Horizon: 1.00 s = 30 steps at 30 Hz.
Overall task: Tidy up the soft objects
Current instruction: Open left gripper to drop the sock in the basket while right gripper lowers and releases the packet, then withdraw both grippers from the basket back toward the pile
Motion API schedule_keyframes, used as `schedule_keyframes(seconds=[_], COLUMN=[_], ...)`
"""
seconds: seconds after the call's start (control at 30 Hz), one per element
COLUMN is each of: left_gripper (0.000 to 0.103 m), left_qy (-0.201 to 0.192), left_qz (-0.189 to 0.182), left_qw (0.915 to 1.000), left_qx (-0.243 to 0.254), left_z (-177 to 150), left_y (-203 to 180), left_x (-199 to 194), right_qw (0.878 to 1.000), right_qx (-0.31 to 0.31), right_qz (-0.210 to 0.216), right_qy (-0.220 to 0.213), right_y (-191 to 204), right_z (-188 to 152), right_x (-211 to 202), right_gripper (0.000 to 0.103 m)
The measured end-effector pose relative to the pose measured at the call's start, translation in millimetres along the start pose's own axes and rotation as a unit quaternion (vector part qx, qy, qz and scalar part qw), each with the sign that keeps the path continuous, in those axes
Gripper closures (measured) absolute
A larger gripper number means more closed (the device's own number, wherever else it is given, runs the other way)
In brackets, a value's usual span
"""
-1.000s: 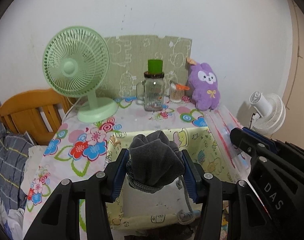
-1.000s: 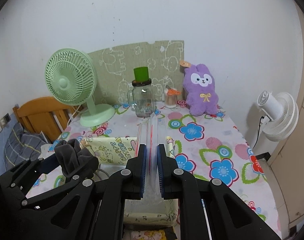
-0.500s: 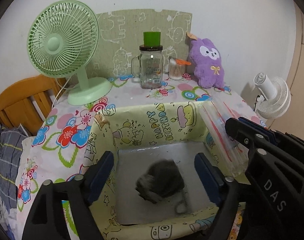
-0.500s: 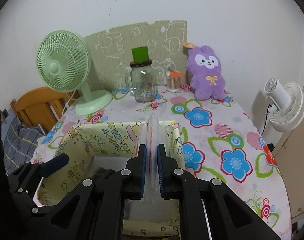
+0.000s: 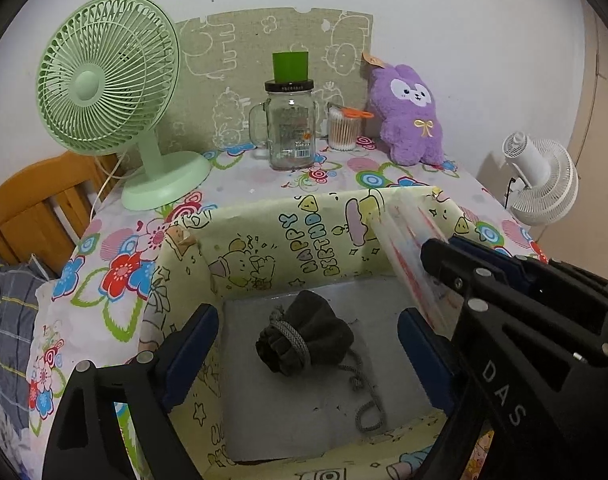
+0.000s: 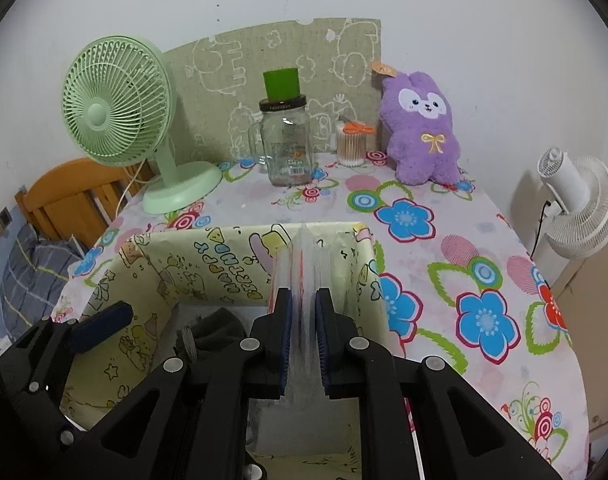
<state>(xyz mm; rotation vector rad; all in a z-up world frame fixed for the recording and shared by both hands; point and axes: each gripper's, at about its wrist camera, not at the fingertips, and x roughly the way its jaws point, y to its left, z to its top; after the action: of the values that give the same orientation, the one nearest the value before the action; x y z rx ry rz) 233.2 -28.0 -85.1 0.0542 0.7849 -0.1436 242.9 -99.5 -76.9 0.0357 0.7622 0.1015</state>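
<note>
- We find the left claw (image 5: 307, 340) spread above the grey pouch (image 5: 304, 338) lying in the box (image 5: 264, 236).
- The right claw (image 6: 304, 344) pinches a plastic bag (image 6: 302, 264); green fan (image 5: 108, 80), jar (image 5: 290, 128) and purple plush (image 5: 409, 116) stand behind on the tabletop (image 6: 443, 248).

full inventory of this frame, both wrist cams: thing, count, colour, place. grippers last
drawstring pouch: 1, dark grey, on the box floor, cord trailing
storage box: 1, yellow cartoon print, near edge of table
zip bag: 1, clear with red stripe, over the box's right side
desk fan: 1, light green, back left of table
glass jar mug: 1, clear, black lid, back centre
cup: 1, green, on the jar lid
cotton swab tub: 1, clear, right of the jar
plush toy: 1, purple, back right
white fan: 1, right of the table
tablecloth: 1, floral
left gripper: open, above the pouch
right gripper: shut on the zip bag
</note>
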Motion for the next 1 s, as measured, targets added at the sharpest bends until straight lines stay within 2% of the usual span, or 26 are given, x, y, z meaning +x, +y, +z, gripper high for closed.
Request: schedule_keyframes(seconds=[0.07, 0.13, 0.23, 0.37, 0.53, 0.7, 1.0], left_gripper=[0.008, 0.006, 0.005, 0.004, 0.000, 0.000, 0.002], left_qy=[0.001, 0.001, 0.002, 0.009, -0.005, -0.013, -0.046], left_qz=[-0.004, -0.009, -0.020, -0.032, -0.012, -0.013, 0.004], left_qw=[1.0000, 0.9999, 0.9998, 0.9994, 0.9998, 0.9997, 0.9987], left_qx=[0.003, 0.007, 0.005, 0.003, 0.016, 0.016, 0.020], left_z=[0, 0, 2, 2, 1, -2, -7], left_y=[0, -1, 2, 2, -3, -6, -14], left_x=[1, 2, 2, -2, -17, -33, -69], right_qw=[1.000, 1.000, 1.000, 1.000, 1.000, 1.000, 0.999], right_qx=[-0.001, -0.002, -0.009, -0.011, -0.013, -0.015, -0.016], right_qz=[-0.003, 0.001, 0.001, 0.000, -0.006, -0.010, -0.007], right_qy=[0.003, 0.003, -0.005, -0.009, -0.013, -0.019, -0.042], right_y=[0, 1, 4, 6, 6, 7, 9], right_z=[0, 0, 1, 2, 3, 0, -4], right_x=[0, -1, -6, -14, -26, -40, -73], right_gripper=[0.074, 0.057, 0.042, 0.038, 0.033, 0.031, 0.019])
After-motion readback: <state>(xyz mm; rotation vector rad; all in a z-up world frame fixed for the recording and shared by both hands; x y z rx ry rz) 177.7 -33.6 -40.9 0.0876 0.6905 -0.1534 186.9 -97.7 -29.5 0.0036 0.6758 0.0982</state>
